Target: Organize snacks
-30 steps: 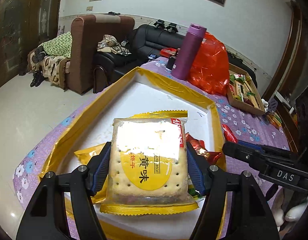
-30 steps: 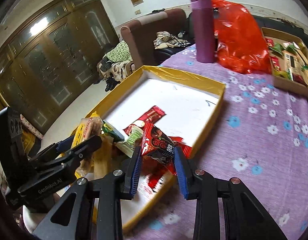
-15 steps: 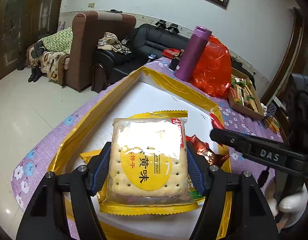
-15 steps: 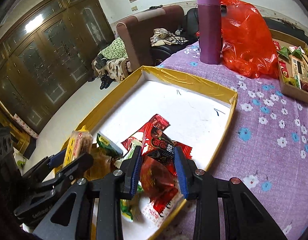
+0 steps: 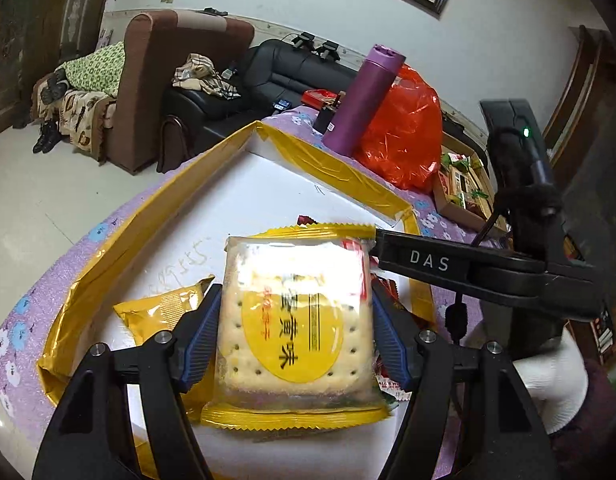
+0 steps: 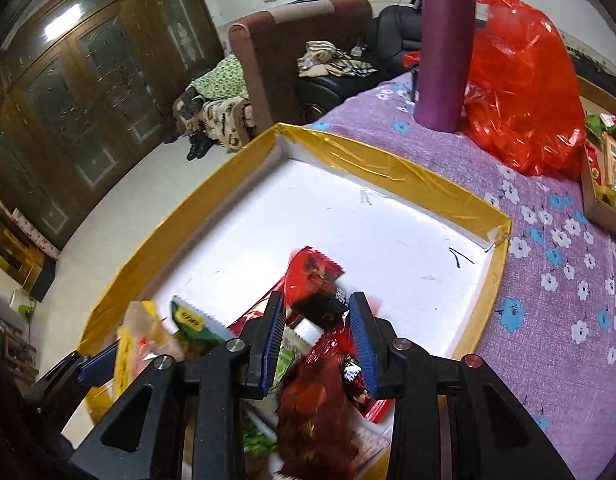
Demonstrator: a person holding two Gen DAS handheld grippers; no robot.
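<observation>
Left tongs (image 5: 293,330) are clamping the biscuit packet (image 5: 293,320) at half opening. Right tongs (image 6: 320,334), narrowly open, are gripping a red snack packet (image 6: 314,282) at 12 o'clock.

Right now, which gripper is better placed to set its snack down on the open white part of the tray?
Right. The right gripper holds a red packet next to the tray's bare white floor. The left gripper holds its cracker pack lower, over the piled snacks.
</observation>
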